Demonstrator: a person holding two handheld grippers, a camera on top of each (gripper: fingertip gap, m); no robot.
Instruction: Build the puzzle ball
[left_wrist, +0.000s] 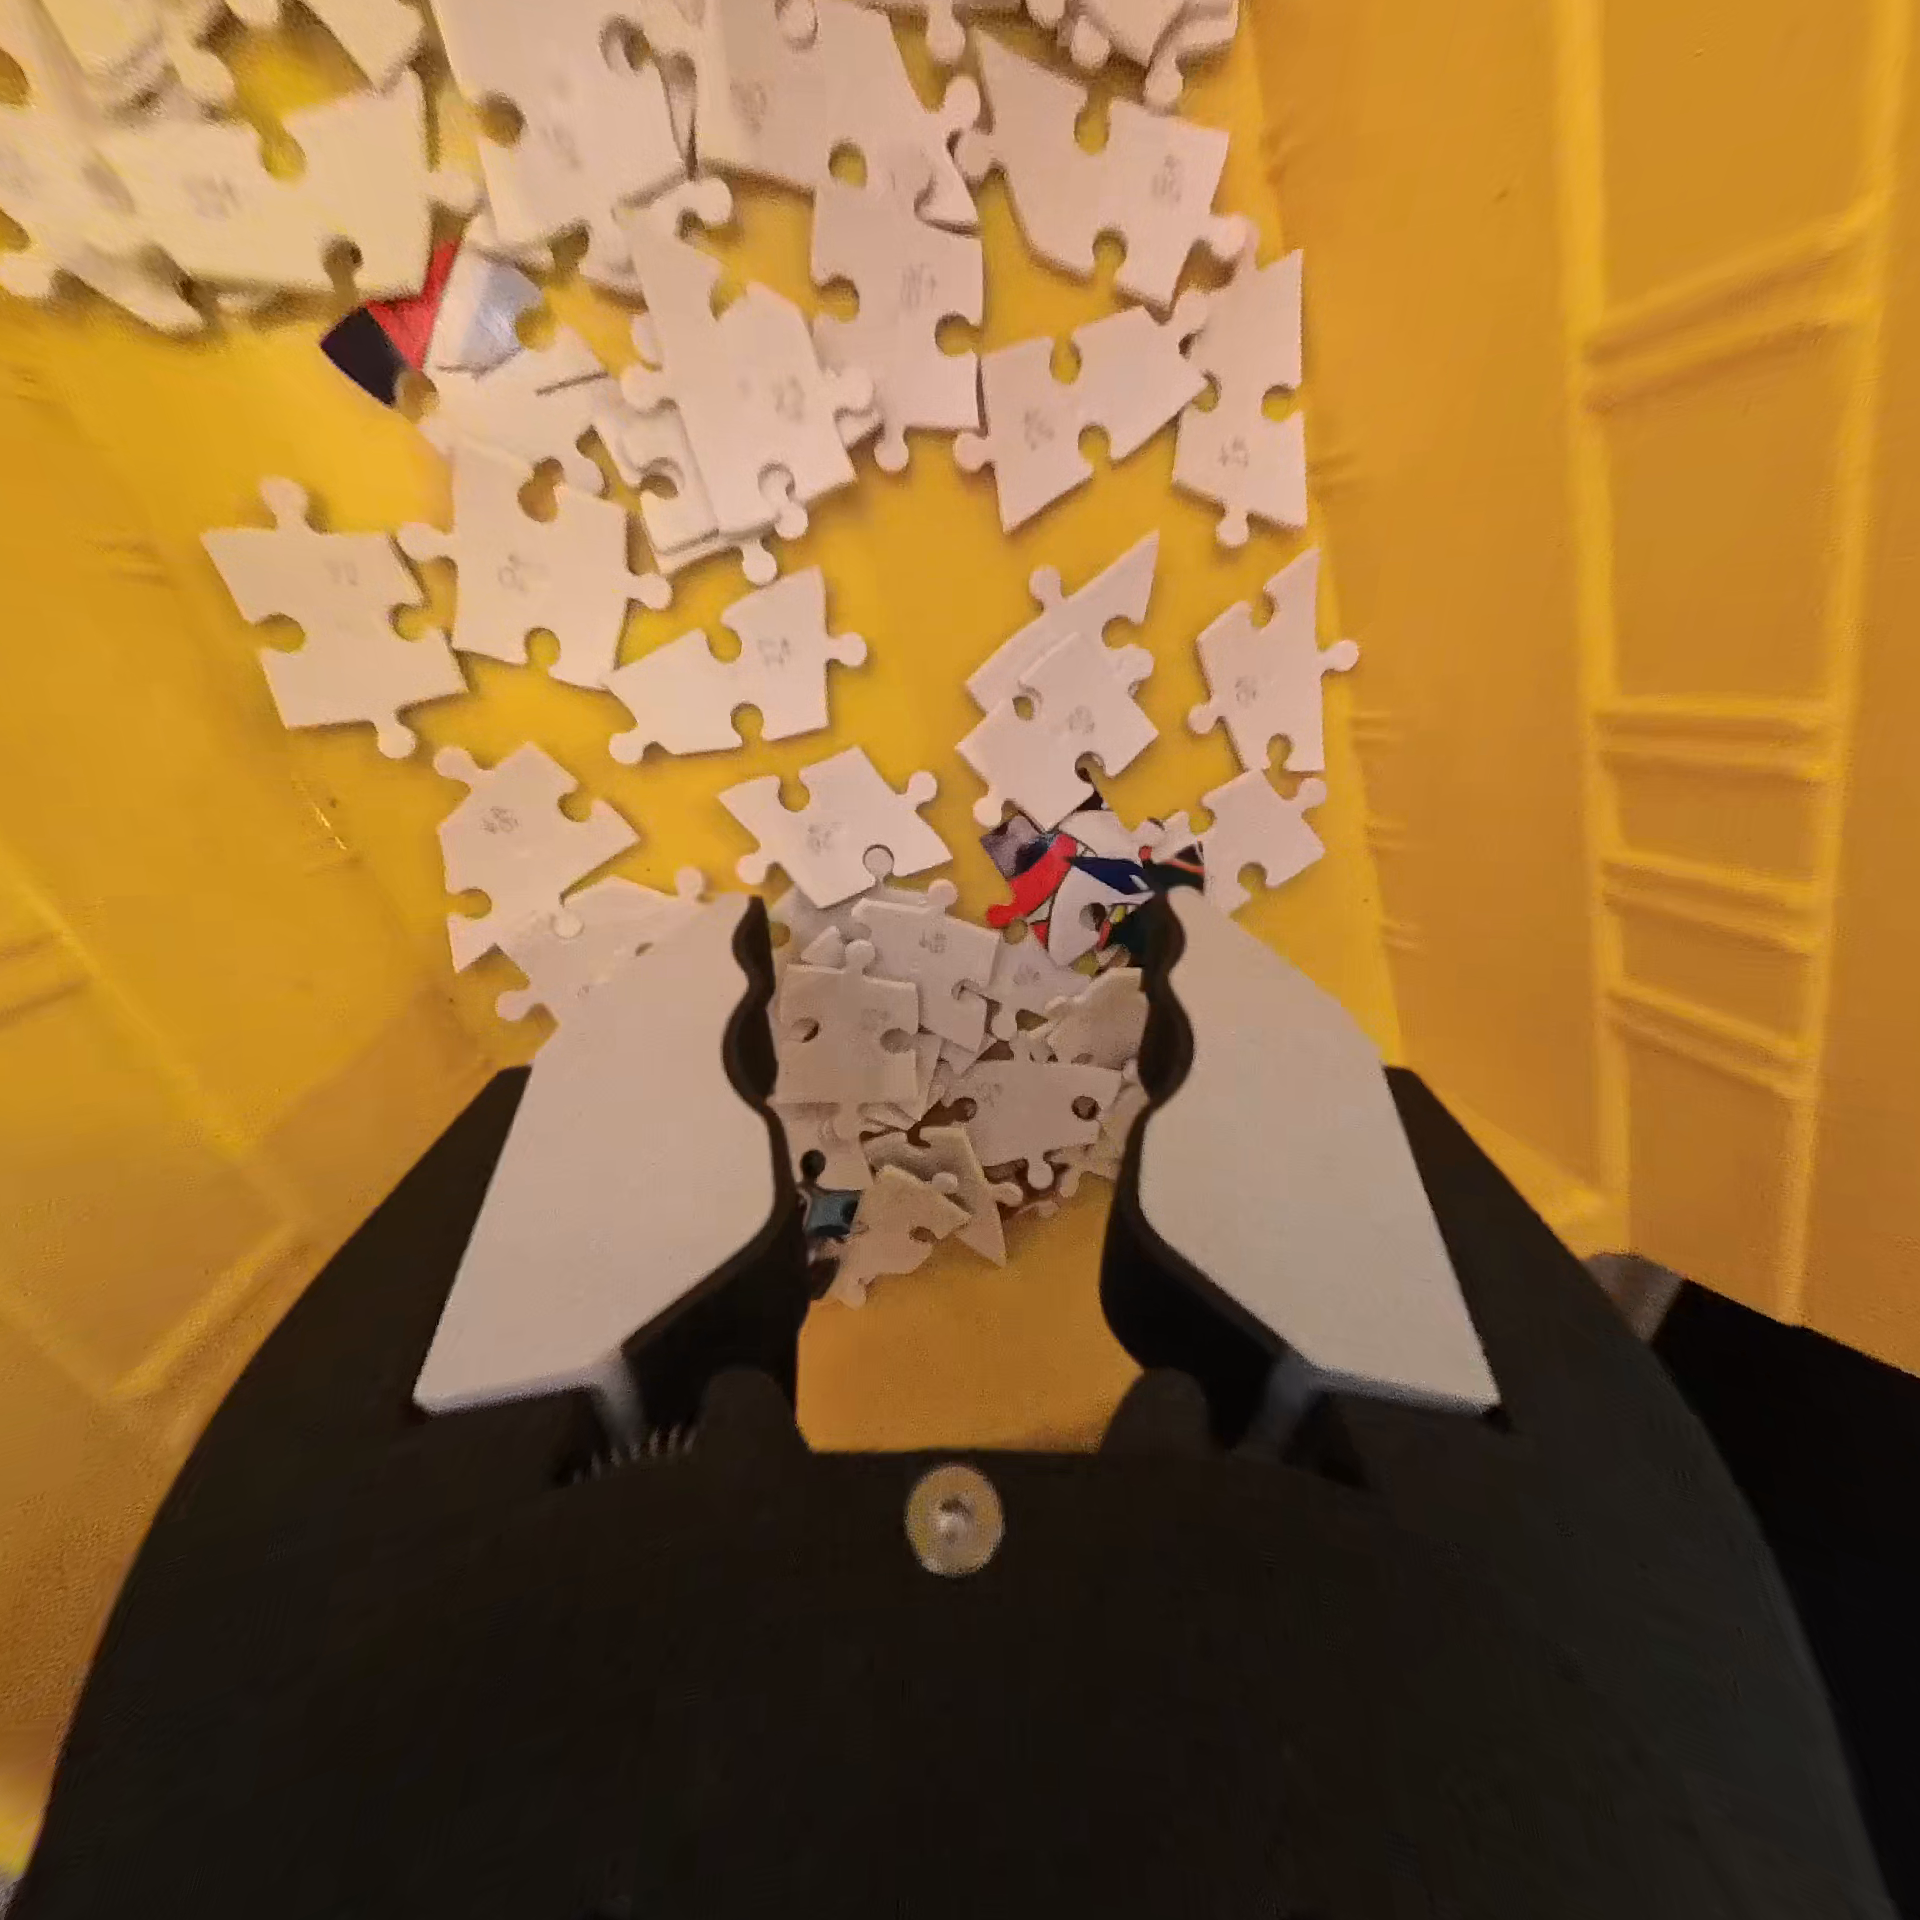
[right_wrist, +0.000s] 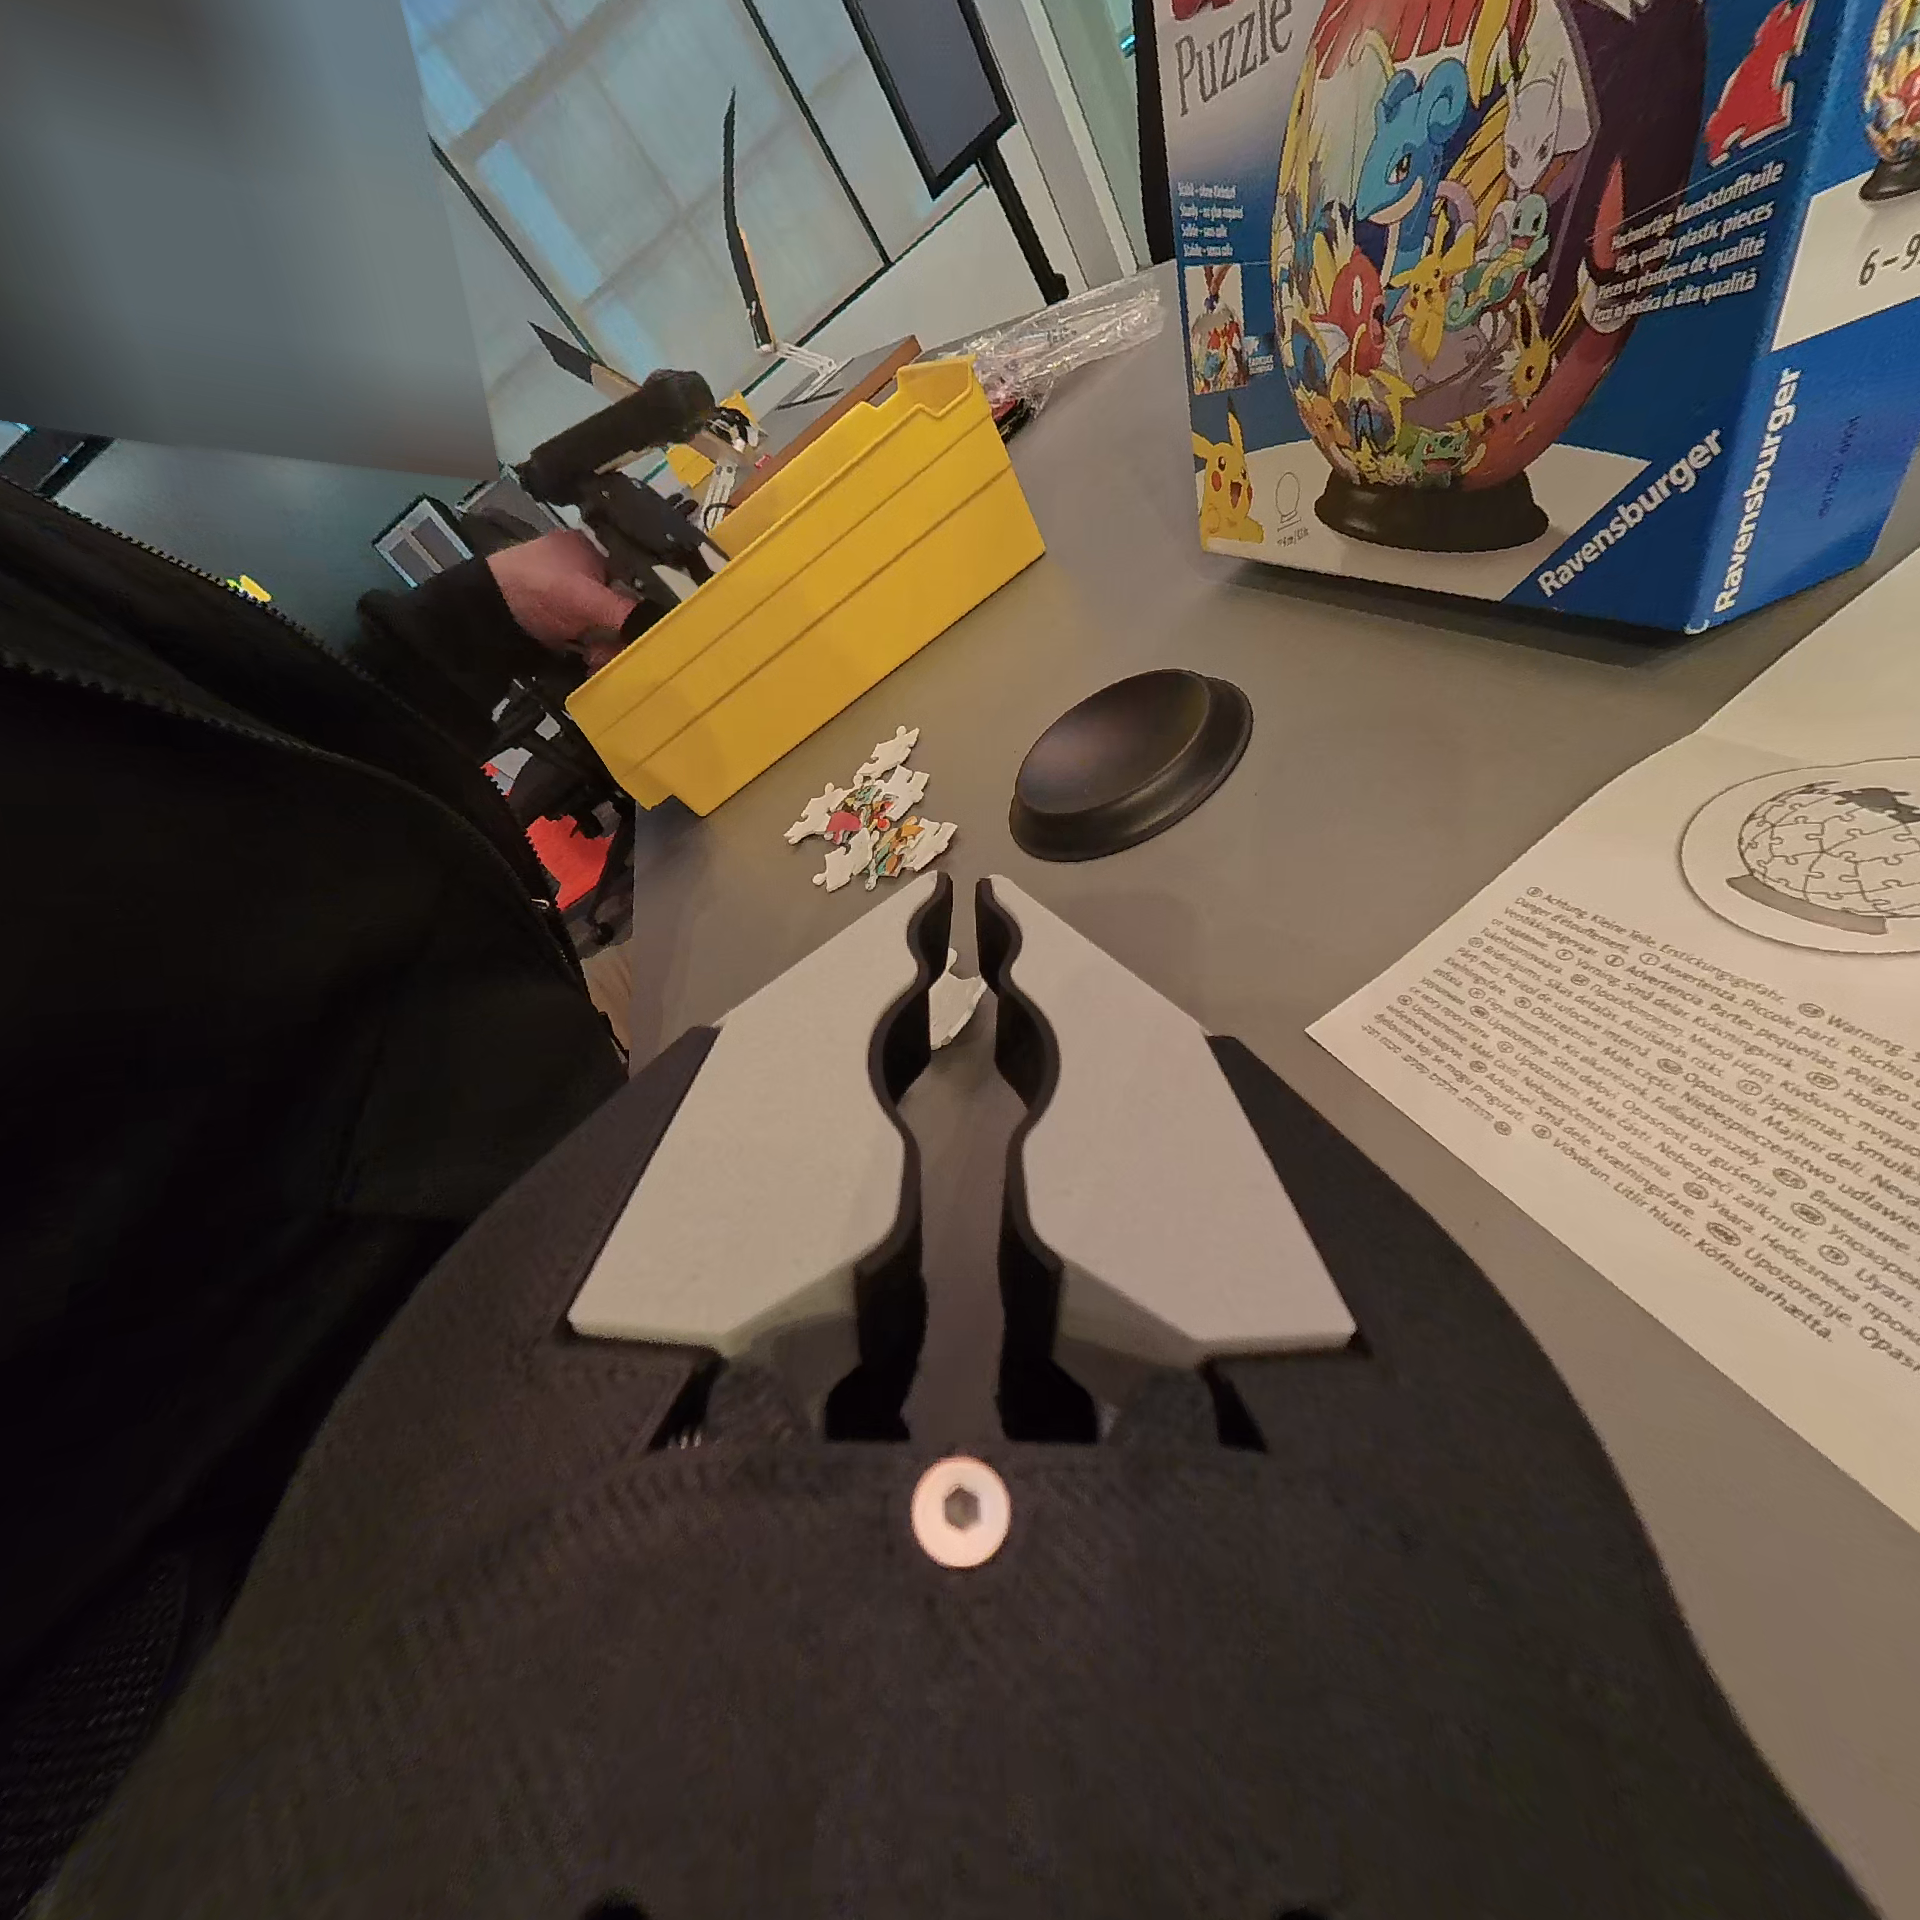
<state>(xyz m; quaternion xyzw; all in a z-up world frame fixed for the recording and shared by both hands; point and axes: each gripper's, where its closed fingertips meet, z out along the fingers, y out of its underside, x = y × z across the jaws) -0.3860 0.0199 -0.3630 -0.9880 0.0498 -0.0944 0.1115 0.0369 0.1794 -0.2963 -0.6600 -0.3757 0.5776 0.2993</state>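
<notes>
Your left hand-held gripper, jaws apart, hangs over loose puzzle pieces inside the yellow bin for selection; your right hand-held gripper clamps one white piece ready.

Both grippers look like the same build: chunky matte black printed body with visible layer lines, 2 light grey wedge fingers lined with wavy black pads, and 1 silver hex screw dead centre. The person wears a black zip jacket.
</notes>
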